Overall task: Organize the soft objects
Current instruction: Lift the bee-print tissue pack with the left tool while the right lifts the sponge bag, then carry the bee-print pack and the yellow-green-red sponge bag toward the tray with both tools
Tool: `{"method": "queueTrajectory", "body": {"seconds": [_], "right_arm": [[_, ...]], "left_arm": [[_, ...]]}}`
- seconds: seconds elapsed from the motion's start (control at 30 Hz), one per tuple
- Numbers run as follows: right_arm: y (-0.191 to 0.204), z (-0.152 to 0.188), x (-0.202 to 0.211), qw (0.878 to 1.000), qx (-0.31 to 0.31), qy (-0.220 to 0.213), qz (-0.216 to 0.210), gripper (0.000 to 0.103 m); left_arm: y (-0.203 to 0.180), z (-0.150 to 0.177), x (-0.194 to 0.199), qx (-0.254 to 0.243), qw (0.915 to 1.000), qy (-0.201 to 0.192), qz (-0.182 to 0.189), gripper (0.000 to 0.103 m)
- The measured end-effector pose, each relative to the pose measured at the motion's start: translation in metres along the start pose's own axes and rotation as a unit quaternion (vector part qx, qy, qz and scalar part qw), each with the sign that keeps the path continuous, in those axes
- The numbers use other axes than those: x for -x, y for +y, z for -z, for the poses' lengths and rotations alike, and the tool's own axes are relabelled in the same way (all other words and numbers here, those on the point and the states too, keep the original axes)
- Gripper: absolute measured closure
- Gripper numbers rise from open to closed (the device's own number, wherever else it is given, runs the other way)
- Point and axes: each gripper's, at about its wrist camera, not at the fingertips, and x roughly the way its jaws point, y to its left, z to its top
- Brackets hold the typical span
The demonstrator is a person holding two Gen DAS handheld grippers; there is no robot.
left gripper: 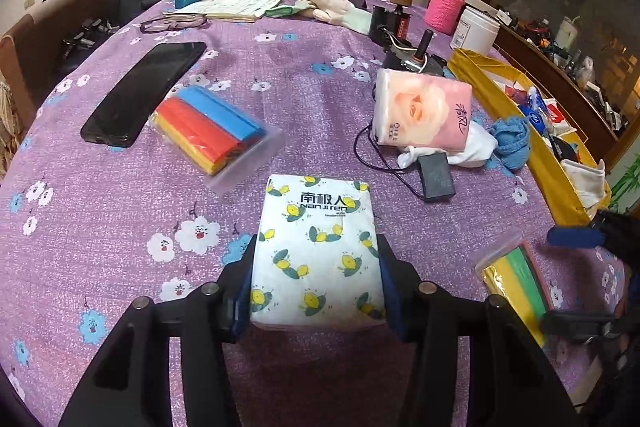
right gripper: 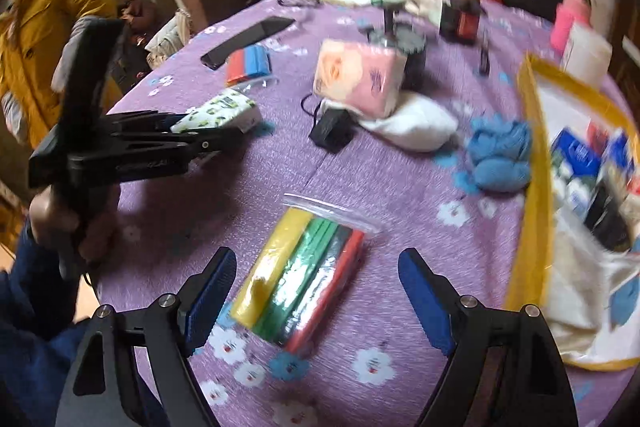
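We had the left claw (left gripper: 318, 281) clamped across the lemon-print tissue pack's (left gripper: 316, 247) narrow sides, likely so the soft pack would not sag. The right claw (right gripper: 316, 301) stood wide open, empty, over the bagged coloured strips (right gripper: 300, 275) on the tabletop (right gripper: 400, 195), apparently lining up a grasp.

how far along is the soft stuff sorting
Done: a few items already lie in the yellow-rimmed bin. In hand: left gripper clamps the lemon-print tissue pack; right gripper open over the bagged colour sponges. Left: pink tissue pack, blue cloth.
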Motion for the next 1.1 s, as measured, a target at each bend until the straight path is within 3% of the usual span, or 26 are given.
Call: {"method": "queueTrajectory", "body": {"seconds": [0.1,0.17,0.2,0.23,0.33,0.6,0.8,0.87,0.97,1.1], "right_arm": [[0.015,0.006,-0.009,1.0,-0.001,0.004,0.012,0.016],[0.031,0.008,-0.02,0.999,0.013,0.001,0.05,0.016],[0.035,0.011,-0.022,0.997,0.024,-0.005,0.067,0.026],[0.038,0.012,-0.025,0.996,0.034,-0.012,0.078,0.048],[0.026,0.007,-0.023,0.997,0.016,-0.026,0.072,0.059],[0.017,-0.03,0.004,0.989,-0.034,-0.127,0.074,0.061],[0.035,-0.056,0.011,0.984,-0.035,-0.16,0.065,0.061],[0.04,-0.06,0.007,0.983,-0.023,-0.164,0.082,0.061],[0.032,-0.062,-0.007,0.986,-0.045,-0.146,0.06,0.061],[0.032,-0.058,-0.01,0.985,-0.049,-0.15,0.066,0.061]], "left_arm": [[0.001,0.0,0.0,0.001,1.0,0.0,-0.001,0.052],[0.001,-0.001,0.0,0.0,1.0,-0.001,-0.002,0.052],[0.0,-0.001,-0.001,-0.001,1.0,-0.001,-0.003,0.052],[-0.001,-0.001,-0.001,-0.002,1.0,-0.002,-0.004,0.052],[-0.001,0.0,0.003,-0.004,0.9999,-0.013,-0.011,0.052],[-0.002,-0.003,0.013,0.01,0.9982,-0.049,-0.031,0.052],[-0.002,-0.013,0.026,0.019,0.9953,-0.089,-0.035,0.052],[0.003,-0.015,0.023,0.03,0.9946,-0.092,-0.037,0.052],[0.013,-0.016,0.019,0.055,0.9936,-0.095,-0.024,0.052],[0.024,-0.015,0.02,0.09,0.9901,-0.107,-0.007,0.052]]}}
